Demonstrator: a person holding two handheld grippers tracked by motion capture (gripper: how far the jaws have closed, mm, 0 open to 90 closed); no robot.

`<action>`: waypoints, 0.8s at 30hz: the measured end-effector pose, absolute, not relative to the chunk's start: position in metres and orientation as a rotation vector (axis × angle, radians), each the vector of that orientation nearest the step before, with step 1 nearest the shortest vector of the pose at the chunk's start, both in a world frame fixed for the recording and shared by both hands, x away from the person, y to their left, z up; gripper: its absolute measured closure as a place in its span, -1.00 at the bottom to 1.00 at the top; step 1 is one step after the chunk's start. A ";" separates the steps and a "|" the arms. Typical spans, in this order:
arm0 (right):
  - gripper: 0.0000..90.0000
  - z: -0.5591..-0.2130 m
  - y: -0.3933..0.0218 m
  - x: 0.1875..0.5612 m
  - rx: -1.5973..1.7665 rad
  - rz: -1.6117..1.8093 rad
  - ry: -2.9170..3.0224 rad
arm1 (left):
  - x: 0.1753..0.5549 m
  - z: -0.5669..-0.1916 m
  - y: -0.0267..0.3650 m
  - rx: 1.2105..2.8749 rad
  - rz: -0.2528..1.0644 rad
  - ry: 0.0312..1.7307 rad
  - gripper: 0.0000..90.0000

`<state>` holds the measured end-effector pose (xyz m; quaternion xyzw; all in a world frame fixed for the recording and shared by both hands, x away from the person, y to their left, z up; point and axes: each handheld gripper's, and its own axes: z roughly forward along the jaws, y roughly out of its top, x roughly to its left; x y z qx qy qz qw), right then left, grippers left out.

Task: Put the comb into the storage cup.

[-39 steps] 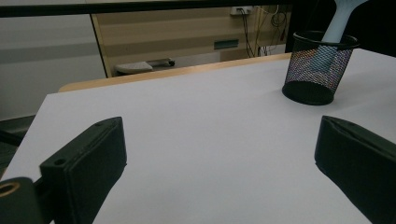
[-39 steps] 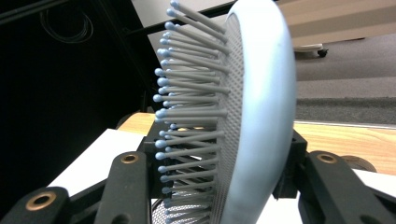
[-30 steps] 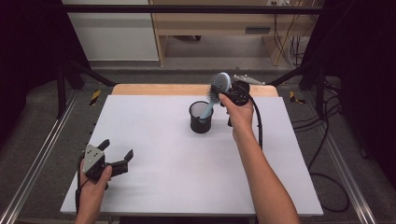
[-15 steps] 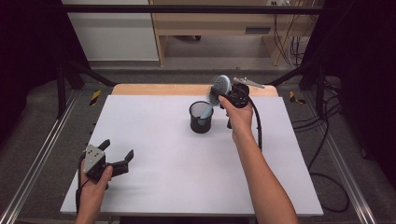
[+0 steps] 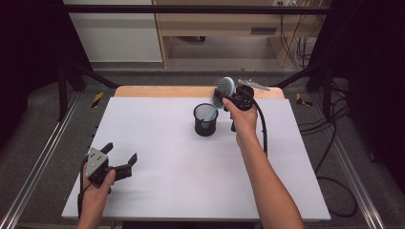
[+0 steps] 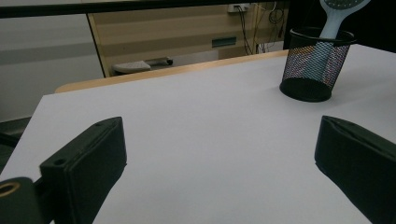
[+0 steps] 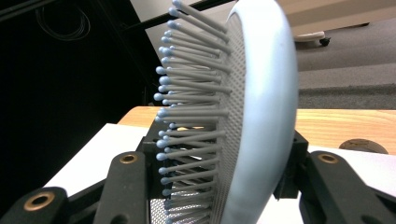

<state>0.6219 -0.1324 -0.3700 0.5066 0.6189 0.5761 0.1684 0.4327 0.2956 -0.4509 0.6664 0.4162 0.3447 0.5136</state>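
The right gripper [image 5: 228, 101] is closed on the head of the light, stiff plastic hairbrush [image 5: 220, 95], whose handle stands in the mesh cup [image 5: 206, 120] on the worktop [image 5: 191, 162]; bristles bend, so grip across the hard back.

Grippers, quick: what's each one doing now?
Left gripper: open, holding nothing.
Right gripper: shut on the blue hairbrush, whose handle sits in the black mesh cup.
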 end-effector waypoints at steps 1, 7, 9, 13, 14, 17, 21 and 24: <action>0.15 -0.370 -0.132 0.622 1.441 1.638 1.760 | 0.433 -0.451 0.296 1.602 0.829 1.001 -0.95; 0.15 -0.371 -0.130 0.622 1.440 1.643 1.760 | 0.433 -0.451 0.296 1.601 0.828 1.000 -0.95; 0.15 -0.371 -0.130 0.622 1.440 1.644 1.759 | 0.433 -0.451 0.296 1.602 0.827 0.999 -0.95; 0.15 -0.371 -0.129 0.622 1.442 1.646 1.758 | 0.433 -0.451 0.296 1.602 0.827 0.999 -0.95; 0.15 -0.371 -0.128 0.622 1.444 1.644 1.757 | 0.433 -0.451 0.296 1.602 0.827 0.999 -0.95; 0.15 -0.372 -0.128 0.623 1.444 1.637 1.759 | 0.433 -0.451 0.296 1.601 0.826 0.999 -0.95; 0.14 -0.373 -0.127 0.623 1.451 1.636 1.748 | 0.433 -0.451 0.295 1.602 0.825 0.997 -0.95; 0.14 -0.373 -0.126 0.623 1.451 1.638 1.748 | 0.433 -0.451 0.295 1.605 0.822 0.994 -0.95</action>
